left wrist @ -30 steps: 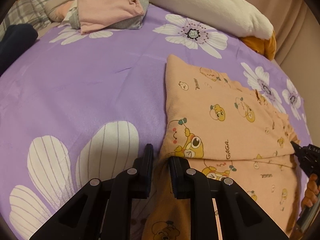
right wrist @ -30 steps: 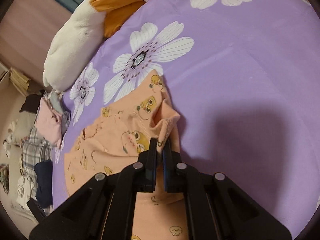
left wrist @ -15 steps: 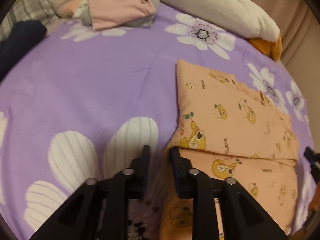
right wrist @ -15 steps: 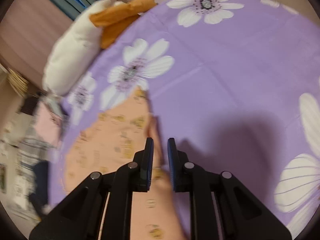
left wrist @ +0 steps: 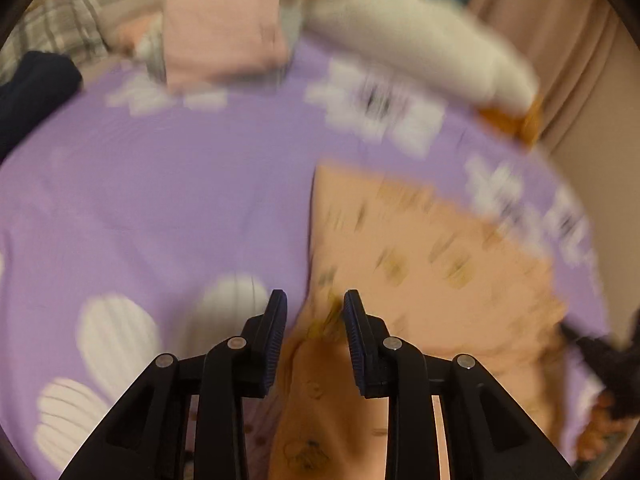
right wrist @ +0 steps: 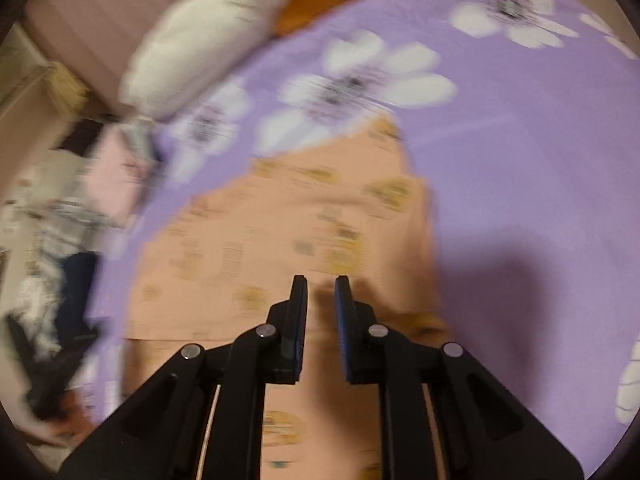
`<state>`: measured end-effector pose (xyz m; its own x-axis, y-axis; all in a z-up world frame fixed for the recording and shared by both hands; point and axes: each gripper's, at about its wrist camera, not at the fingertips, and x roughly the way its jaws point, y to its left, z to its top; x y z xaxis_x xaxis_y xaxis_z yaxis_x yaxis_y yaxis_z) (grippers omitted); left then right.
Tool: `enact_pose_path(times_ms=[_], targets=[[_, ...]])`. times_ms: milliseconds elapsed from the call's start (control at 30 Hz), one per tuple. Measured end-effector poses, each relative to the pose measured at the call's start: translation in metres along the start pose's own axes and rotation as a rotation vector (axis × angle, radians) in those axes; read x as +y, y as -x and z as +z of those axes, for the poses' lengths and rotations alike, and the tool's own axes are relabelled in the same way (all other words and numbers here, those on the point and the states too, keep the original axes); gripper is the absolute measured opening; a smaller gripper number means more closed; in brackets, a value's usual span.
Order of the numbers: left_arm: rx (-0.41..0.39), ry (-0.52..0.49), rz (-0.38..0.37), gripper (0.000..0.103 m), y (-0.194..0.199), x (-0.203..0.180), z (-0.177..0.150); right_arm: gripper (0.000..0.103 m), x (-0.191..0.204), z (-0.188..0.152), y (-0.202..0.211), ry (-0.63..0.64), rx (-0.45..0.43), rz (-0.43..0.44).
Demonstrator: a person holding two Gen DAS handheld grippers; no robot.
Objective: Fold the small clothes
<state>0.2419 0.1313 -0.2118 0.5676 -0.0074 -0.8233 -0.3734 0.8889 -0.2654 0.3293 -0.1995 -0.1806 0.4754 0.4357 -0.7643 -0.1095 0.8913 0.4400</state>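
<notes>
Orange garment (left wrist: 432, 264) lying part-folded on purple bed sheet (left wrist: 160, 200), toward its right edge. Left gripper (left wrist: 315, 306) and right gripper (right wrist: 321, 292) both being held apart, nothing clamped. Frames blurred. Risk: folded flap being snagged by gripper, fold being dragged askew.

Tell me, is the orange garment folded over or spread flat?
Folded over: the orange garment shows an upper layer ending at a straight edge above a lower layer. Blur hides finer detail.
</notes>
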Motion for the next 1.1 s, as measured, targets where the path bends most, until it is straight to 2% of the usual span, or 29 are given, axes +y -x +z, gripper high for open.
enact_pose_path(times_ms=[33, 67, 100, 167, 233, 300, 367, 400, 433, 500, 533, 600, 633, 667, 700, 767, 833, 867, 967, 1033, 1067, 1100], targets=[[0.038, -0.011, 0.023, 0.027, -0.015, 0.0, -0.008, 0.017, 0.005, -0.002, -0.006, 0.024, 0.002, 0.0], [-0.015, -0.049, 0.03, 0.028, -0.009, -0.003, -0.012, 0.017, 0.009, -0.009, -0.022, 0.052, 0.056, -0.013], [-0.007, -0.091, 0.05, 0.028, -0.007, -0.006, -0.012, 0.015, 0.009, -0.015, -0.04, 0.059, 0.129, -0.046], [0.009, -0.112, 0.052, 0.028, -0.004, -0.003, -0.016, 0.012, 0.009, -0.024, -0.041, 0.071, 0.072, -0.054], [-0.005, -0.078, 0.015, 0.028, -0.006, 0.008, -0.022, 0.012, 0.006, -0.027, -0.039, 0.049, 0.084, -0.035], [-0.004, -0.058, 0.004, 0.028, -0.007, 0.01, -0.018, 0.012, -0.005, -0.029, -0.037, -0.001, 0.086, 0.028], [-0.003, -0.041, 0.01, 0.028, -0.006, 0.009, -0.018, 0.011, -0.018, -0.026, -0.034, -0.118, 0.101, 0.091], [-0.008, -0.06, 0.022, 0.028, -0.006, 0.007, -0.019, 0.013, -0.019, -0.024, -0.028, -0.163, 0.103, 0.103], [-0.014, -0.083, 0.033, 0.028, -0.006, 0.002, -0.019, 0.02, -0.017, -0.017, -0.025, -0.179, 0.091, 0.107], [-0.029, -0.11, 0.044, 0.028, -0.004, 0.0, -0.022, 0.019, -0.003, 0.004, -0.02, -0.111, 0.011, 0.071], [-0.03, -0.11, 0.044, 0.028, -0.004, 0.001, -0.022, 0.02, 0.003, 0.012, -0.022, -0.068, -0.008, 0.018], [-0.026, -0.096, 0.028, 0.028, -0.005, 0.004, -0.02, 0.019, 0.0, 0.033, -0.047, -0.019, 0.009, -0.159], [-0.024, -0.087, 0.013, 0.028, -0.006, 0.006, -0.019, 0.01, -0.01, 0.039, -0.061, -0.044, 0.036, -0.233], [-0.021, -0.085, 0.003, 0.028, -0.007, 0.008, -0.017, 0.006, -0.023, 0.041, -0.067, -0.113, 0.041, -0.22], [-0.022, -0.084, -0.006, 0.028, -0.007, 0.009, -0.016, 0.004, -0.034, 0.039, -0.062, -0.184, 0.012, -0.164], [-0.025, -0.074, -0.025, 0.028, -0.007, 0.012, -0.016, 0.004, -0.045, 0.03, -0.046, -0.277, 0.011, -0.082], [-0.01, -0.058, -0.009, 0.028, -0.002, 0.013, -0.016, 0.012, -0.044, 0.02, -0.023, -0.269, 0.023, -0.064], [-0.002, -0.033, -0.011, 0.028, 0.003, 0.016, -0.018, 0.012, -0.041, 0.013, -0.003, -0.237, 0.016, -0.097], [-0.005, 0.104, -0.027, 0.028, 0.032, 0.038, -0.028, 0.022, -0.038, -0.017, 0.071, -0.172, -0.071, -0.148], [-0.028, 0.189, -0.103, 0.028, 0.061, 0.059, -0.038, 0.043, -0.047, -0.042, 0.111, -0.211, -0.127, -0.121], [-0.035, 0.224, -0.146, 0.028, 0.074, 0.068, -0.042, 0.05, -0.056, -0.059, 0.13, -0.26, -0.147, -0.082], [-0.032, 0.262, -0.2, 0.032, 0.086, 0.079, -0.048, 0.062, -0.068, -0.076, 0.144, -0.313, -0.156, -0.041]])
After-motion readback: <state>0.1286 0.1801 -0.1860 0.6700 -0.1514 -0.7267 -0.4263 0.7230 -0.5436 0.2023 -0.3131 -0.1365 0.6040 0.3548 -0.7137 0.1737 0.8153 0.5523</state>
